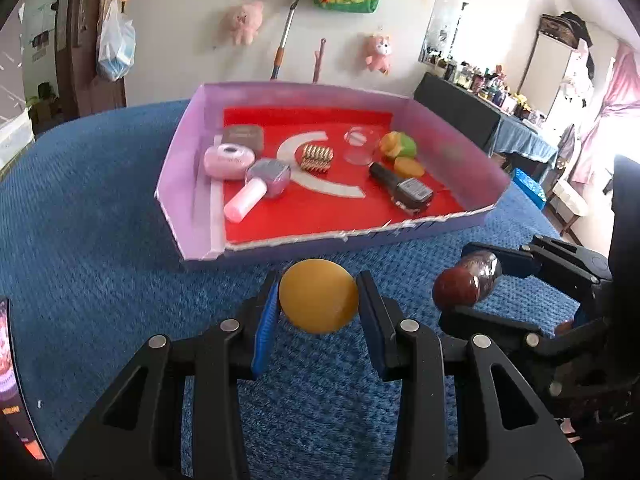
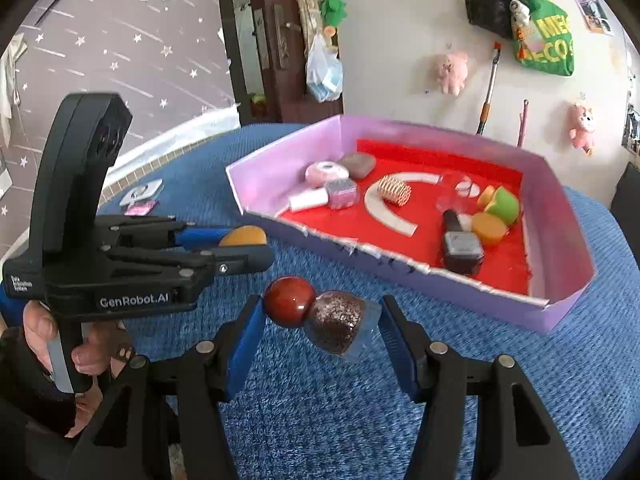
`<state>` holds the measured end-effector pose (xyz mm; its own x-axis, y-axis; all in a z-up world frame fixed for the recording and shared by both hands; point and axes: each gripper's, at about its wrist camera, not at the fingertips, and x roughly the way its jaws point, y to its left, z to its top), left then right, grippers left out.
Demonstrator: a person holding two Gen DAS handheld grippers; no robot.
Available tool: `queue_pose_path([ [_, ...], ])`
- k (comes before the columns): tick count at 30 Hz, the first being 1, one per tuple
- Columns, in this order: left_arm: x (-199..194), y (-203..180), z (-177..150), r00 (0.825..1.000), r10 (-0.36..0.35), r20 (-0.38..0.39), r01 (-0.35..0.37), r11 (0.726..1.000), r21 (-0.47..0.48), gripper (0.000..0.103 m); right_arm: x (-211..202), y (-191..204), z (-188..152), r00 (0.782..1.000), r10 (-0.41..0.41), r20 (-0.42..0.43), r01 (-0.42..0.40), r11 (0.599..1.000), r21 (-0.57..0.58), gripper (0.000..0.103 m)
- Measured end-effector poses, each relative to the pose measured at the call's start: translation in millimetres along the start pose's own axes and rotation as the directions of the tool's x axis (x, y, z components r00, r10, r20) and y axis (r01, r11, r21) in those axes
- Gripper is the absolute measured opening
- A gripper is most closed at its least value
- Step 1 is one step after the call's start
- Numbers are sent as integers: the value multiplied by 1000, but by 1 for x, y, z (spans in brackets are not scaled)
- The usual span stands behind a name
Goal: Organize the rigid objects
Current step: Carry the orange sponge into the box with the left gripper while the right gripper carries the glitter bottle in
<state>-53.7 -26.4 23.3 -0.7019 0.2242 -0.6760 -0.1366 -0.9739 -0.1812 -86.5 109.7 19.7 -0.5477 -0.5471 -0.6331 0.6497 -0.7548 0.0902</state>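
Left hand-held gripper [image 1: 319, 298], marked "GenRobot.AI", clamped a smooth yellow disc [image 1: 319, 295]; right hand-held gripper [image 2: 322, 320] gripped a glittery round-capped bottle [image 2: 320, 314].

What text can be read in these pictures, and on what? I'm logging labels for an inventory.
"GenRobot.AI": body of the left gripper, right wrist view.
"ME" over "ECO", cut off: green bag on the wall.
Small print on the dark bottle in the box: too blurred to read.
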Motion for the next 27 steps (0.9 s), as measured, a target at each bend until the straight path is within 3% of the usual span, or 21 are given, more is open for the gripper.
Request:
queue_pose_path([
  [6, -6, -9, 16, 1000, -3, 28, 2, 999, 33, 36, -18, -7, 16, 998, -23, 60, 23, 1000, 0, 61],
  [15, 2, -16, 37, 999, 0, 39, -2, 998, 61, 36, -16, -25, 34, 997, -25, 79, 23, 999, 31, 61],
  [27, 38, -2, 55, 999, 4, -44, -3, 999, 32, 36, 23, -63, 53, 998, 58, -12, -56, 987, 151, 61],
])
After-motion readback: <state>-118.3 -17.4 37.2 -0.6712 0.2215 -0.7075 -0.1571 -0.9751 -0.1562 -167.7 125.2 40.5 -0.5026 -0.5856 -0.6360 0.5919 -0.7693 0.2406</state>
